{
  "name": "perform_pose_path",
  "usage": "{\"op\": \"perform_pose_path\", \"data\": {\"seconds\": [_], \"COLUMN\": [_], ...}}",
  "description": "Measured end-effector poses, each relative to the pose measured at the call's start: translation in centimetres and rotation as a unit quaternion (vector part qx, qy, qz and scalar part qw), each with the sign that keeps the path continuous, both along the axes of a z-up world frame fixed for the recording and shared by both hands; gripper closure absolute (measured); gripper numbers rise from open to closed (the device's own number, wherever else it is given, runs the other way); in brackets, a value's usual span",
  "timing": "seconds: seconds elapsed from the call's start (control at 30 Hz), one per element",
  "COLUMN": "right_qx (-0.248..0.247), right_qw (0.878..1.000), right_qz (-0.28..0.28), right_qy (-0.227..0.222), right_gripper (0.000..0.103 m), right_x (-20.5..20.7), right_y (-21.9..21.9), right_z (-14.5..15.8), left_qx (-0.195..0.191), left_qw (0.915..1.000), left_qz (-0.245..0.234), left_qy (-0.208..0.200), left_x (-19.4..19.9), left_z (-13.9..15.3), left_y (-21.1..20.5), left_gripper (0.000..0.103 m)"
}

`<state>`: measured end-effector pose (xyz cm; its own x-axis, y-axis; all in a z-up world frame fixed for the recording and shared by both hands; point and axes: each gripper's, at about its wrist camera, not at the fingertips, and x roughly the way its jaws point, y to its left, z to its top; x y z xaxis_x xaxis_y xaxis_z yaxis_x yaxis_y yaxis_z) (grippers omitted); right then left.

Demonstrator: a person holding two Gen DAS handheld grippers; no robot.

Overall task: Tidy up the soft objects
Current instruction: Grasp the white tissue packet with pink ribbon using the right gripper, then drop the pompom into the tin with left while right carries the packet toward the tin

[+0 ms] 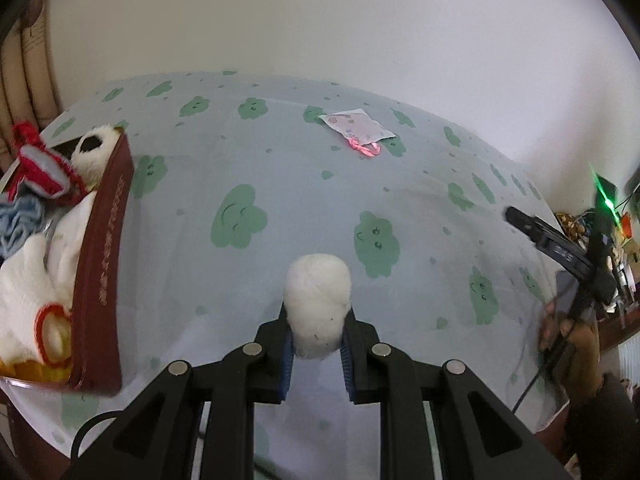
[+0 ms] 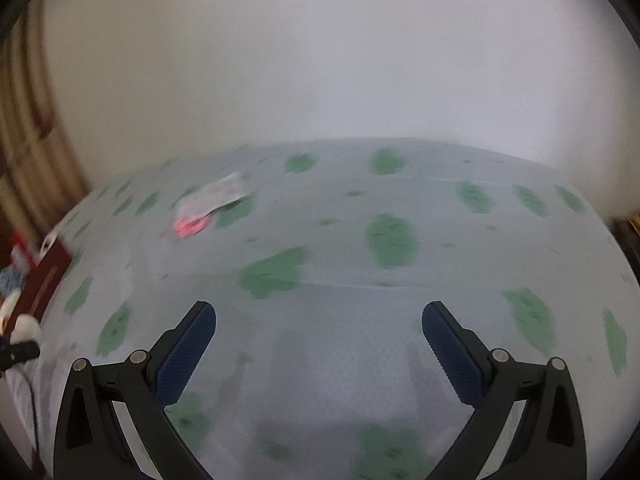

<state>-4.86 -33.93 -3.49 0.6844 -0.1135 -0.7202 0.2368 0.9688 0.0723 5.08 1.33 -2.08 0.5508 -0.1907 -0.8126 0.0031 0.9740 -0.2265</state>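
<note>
My left gripper (image 1: 317,334) is shut on a white fluffy soft toy (image 1: 318,300) and holds it over the table. A dark red box (image 1: 102,264) at the left holds several soft toys, among them a white plush (image 1: 28,292), a panda-like plush (image 1: 94,150) and a red knitted piece (image 1: 40,164). A small white pouch with a pink ribbon (image 1: 358,126) lies at the far middle of the table; it also shows blurred in the right wrist view (image 2: 212,196). My right gripper (image 2: 319,316) is open and empty above the table; it appears at the right edge of the left wrist view (image 1: 552,240).
The table is covered by a pale blue cloth with green cloud prints (image 1: 400,184). A white wall stands behind it. Cluttered items and a green light (image 1: 608,204) sit past the right edge. The red box shows at the left edge of the right wrist view (image 2: 42,280).
</note>
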Motion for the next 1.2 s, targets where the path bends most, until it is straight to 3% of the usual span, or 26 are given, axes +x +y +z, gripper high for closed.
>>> {"op": "perform_pose_path", "data": {"seconds": [0.13,0.23,0.47,0.53,0.73,0.83,0.9,0.93,0.97,1.0,1.2], "right_qx": [0.036,0.043,-0.018,-0.044,-0.018,-0.025,-0.025,-0.027,-0.027,-0.028,0.003], "right_qw": [0.996,0.991,0.975,0.971,0.965,0.965,0.966,0.967,0.967,0.968,0.971], "right_qz": [0.084,0.117,0.179,0.182,0.170,0.179,0.181,0.185,0.187,0.186,0.188], "right_qy": [0.019,0.045,0.130,0.151,0.201,0.189,0.182,0.175,0.171,0.166,0.150], "right_gripper": [0.000,0.000,0.000,0.000,0.000,0.003,0.016,0.036,0.070,0.085,0.088], "right_x": [5.7,11.0,20.9,22.8,26.6,26.5,26.0,25.6,25.2,24.7,20.7], "right_y": [2.7,4.0,7.8,8.3,7.0,7.3,7.3,7.5,7.6,7.7,8.1], "right_z": [0.4,0.1,-2.7,-3.8,-6.5,-6.3,-6.1,-5.7,-5.4,-4.9,-3.4], "left_qx": [0.004,-0.010,-0.012,-0.013,-0.020,-0.032,-0.029,-0.027,-0.027,-0.028,-0.030], "left_qw": [1.0000,0.9999,0.9999,0.9999,0.9997,0.9994,0.9995,0.9995,0.9995,0.9994,0.9994], "left_qz": [0.000,0.005,-0.003,-0.006,-0.004,0.006,0.008,0.010,0.012,0.012,0.014], "left_qy": [0.004,0.005,-0.001,0.001,0.009,0.012,0.012,0.013,0.014,0.016,0.011], "left_x": [-0.3,-0.5,-0.1,0.1,0.7,0.8,0.9,0.8,0.8,0.8,0.4], "left_z": [-0.2,-0.3,0.1,0.0,-0.4,-0.5,-0.5,-0.6,-0.6,-0.6,0.1], "left_y": [0.5,1.0,0.9,0.9,1.7,2.4,2.5,2.5,2.6,2.6,2.3], "left_gripper": [0.083,0.083,0.083,0.082,0.082,0.082,0.082,0.082,0.082,0.082,0.079]}}
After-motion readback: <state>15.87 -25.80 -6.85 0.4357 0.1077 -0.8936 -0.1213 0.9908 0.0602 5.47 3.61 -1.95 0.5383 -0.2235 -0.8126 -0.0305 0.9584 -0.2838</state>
